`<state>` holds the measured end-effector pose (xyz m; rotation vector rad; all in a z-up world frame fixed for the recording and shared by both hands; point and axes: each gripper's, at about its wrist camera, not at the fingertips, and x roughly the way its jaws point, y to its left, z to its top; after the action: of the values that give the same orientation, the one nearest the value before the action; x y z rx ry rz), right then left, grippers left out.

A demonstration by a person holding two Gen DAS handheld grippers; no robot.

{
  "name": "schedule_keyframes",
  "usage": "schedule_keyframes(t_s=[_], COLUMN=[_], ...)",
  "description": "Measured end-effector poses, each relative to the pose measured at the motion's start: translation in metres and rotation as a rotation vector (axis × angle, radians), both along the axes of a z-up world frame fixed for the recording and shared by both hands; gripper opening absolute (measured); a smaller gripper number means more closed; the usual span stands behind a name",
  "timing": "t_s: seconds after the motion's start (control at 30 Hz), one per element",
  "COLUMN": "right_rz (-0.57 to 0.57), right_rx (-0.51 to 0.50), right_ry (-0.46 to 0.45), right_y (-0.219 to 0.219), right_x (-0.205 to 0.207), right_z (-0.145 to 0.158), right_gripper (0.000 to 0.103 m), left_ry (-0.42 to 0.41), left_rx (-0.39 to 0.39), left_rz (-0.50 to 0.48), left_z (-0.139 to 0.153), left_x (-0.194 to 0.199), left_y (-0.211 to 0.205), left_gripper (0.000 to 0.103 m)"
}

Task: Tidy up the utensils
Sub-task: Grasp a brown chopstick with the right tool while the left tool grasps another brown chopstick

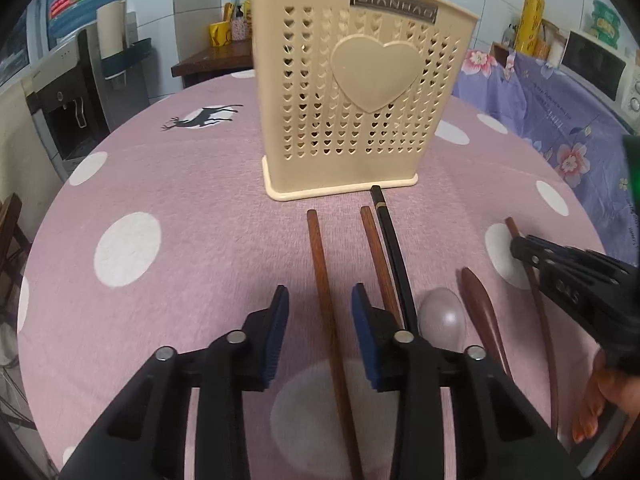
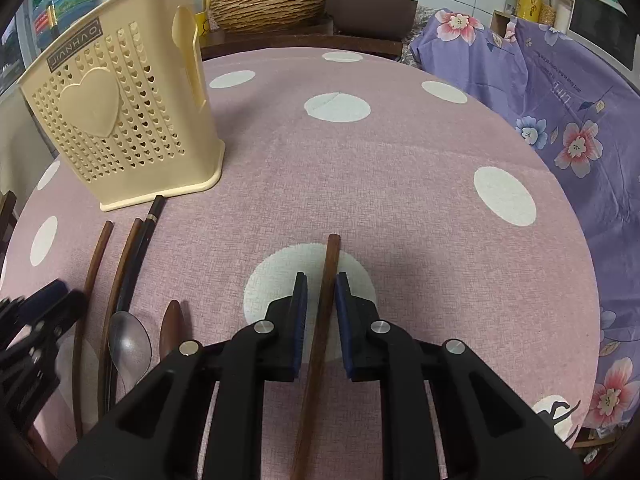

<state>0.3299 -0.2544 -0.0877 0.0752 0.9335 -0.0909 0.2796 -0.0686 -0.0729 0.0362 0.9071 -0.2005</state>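
Left wrist view: left gripper [image 1: 320,332] jaws apart, straddling a brown chopstick [image 1: 322,280] at centre, unpinched; utensil holder [image 1: 352,92] upper centre.

Right wrist view: right gripper [image 2: 321,316] narrowed around another chopstick [image 2: 326,300], lower centre. Risk: off-centre pinch lets it pivot or slip.

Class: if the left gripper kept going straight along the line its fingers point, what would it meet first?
Probably the brown chopstick lying between the left gripper's open fingers, then the tablecloth; the holder stands farther on.

The cream utensil holder [image 1: 352,92] bears a dark label [image 1: 394,2] that, seen upside down, seems to read JIANHAO; other print is too blurred.
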Motion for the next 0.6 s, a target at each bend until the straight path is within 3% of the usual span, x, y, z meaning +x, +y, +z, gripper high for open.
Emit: schedule_keyframes(t_s=[0.33,0.6], right_rz=[-0.003,-0.015], right_rx=[0.016,0.016], right_ry=[-0.003,-0.012], right_y=[-0.002,-0.001], right_x=[0.001,0.003], right_z=[0.001,0.000], right_gripper=[0.015,0.009], left_ry=[0.007,-0.003], left_rx=[0.084,0.077], left_rz=[0.022,0.026], left_z=[-0.003,-0.003], left_x=[0.024,0.025], left_y=[-0.014,-0.014], left_gripper=[0.028,0.022])
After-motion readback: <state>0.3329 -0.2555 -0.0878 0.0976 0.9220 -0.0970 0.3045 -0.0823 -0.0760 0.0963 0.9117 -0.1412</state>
